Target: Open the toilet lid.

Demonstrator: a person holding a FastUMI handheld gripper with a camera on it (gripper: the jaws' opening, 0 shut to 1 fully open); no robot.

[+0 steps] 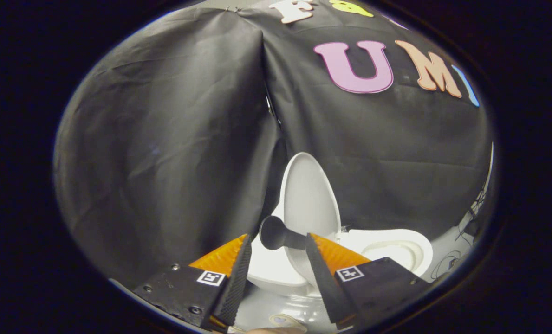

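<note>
Toilet lid (309, 195) stands raised just beyond the gripper (276, 253), its dark knob (272, 233) between the released jaws.

Black cloth (164, 153) hangs as the booth's wall and takes up most of the frame, creased and faintly glossy where light catches its folds. Two panels meet in a vertical seam (264, 93) running down the middle, the left one bulging forward. At the lower right of the frame a pale grey floor (447, 250) shows, with thin dark cables (473, 208) lying along the cloth's foot.
</note>
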